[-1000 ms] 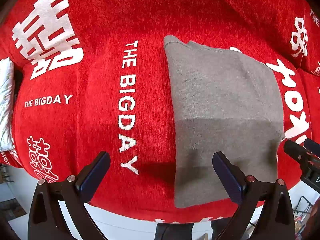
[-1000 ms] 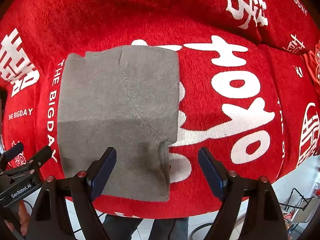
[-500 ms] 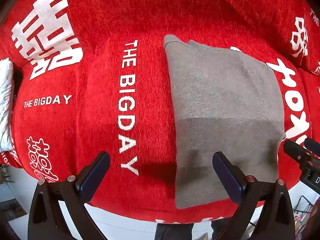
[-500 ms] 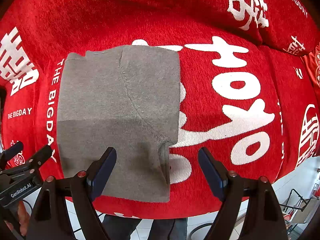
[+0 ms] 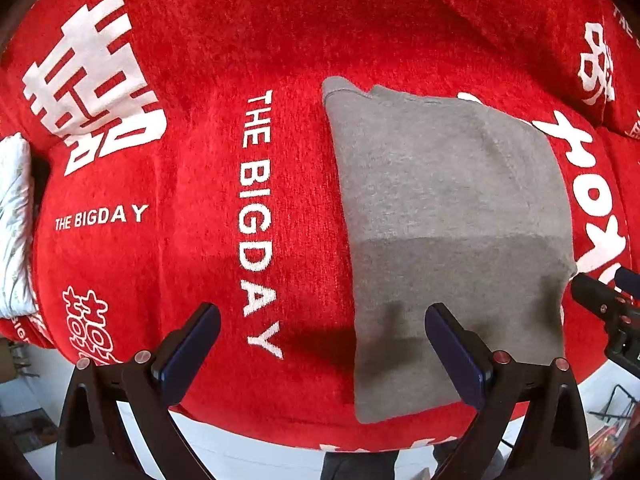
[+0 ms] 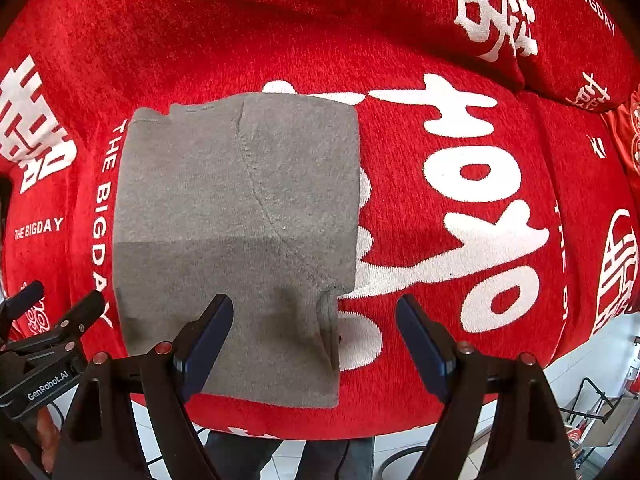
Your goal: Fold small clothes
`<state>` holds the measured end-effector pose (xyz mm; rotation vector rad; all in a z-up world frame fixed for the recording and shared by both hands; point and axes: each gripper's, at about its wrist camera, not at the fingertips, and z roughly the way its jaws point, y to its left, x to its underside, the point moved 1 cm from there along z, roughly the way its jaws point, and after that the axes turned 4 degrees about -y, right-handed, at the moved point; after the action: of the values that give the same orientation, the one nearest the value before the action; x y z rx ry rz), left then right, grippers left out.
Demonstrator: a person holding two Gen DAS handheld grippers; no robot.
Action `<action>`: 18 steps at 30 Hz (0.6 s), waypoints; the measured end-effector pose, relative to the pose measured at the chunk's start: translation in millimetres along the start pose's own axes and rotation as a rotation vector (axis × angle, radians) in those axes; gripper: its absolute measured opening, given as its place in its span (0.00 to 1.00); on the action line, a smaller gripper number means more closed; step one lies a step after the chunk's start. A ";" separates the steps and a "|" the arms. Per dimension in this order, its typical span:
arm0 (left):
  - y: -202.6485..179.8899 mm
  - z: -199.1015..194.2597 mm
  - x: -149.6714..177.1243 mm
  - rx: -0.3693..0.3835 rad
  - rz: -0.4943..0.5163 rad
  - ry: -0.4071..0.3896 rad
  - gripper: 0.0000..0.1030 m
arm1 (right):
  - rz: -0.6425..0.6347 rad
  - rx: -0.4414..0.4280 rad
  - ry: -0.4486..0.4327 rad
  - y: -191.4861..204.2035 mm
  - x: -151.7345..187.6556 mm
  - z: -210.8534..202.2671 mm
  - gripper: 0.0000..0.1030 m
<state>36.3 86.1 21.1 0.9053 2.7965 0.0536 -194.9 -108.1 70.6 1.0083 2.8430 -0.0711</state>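
Note:
A grey knitted garment [image 5: 448, 216] lies folded into a flat rectangle on the red cover; it also shows in the right wrist view [image 6: 240, 216], with a curved seam across it and its near end over the front edge. My left gripper [image 5: 320, 344] is open and empty, above the garment's near left corner. My right gripper [image 6: 316, 336] is open and empty, above the garment's near right corner. Each gripper shows at the edge of the other's view.
The red cover [image 5: 200, 184] with white lettering spans a cushioned seat, and a back cushion [image 6: 360, 12] rises behind. A white pillow [image 5: 14, 216] lies at the far left. Tiled floor [image 6: 304, 460] shows below the front edge.

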 end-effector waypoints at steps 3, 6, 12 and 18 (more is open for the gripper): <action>0.3 0.6 -0.6 0.003 -0.003 0.002 0.99 | -0.001 0.000 0.002 -0.5 -1.5 0.8 0.83; -0.4 1.0 -0.9 -0.008 0.007 -0.004 0.99 | -0.002 0.002 0.003 -0.1 -3.6 1.9 0.83; 4.2 2.9 -1.9 -0.013 -0.005 -0.001 0.99 | -0.003 0.011 0.008 2.7 -3.0 4.7 0.83; 8.1 2.5 -4.2 0.034 -0.011 -0.009 0.99 | 0.002 0.017 0.013 5.4 -3.4 6.9 0.83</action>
<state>44.8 90.2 20.2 0.8958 2.8018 0.0002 -188.1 -106.6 64.2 1.0178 2.8576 -0.0888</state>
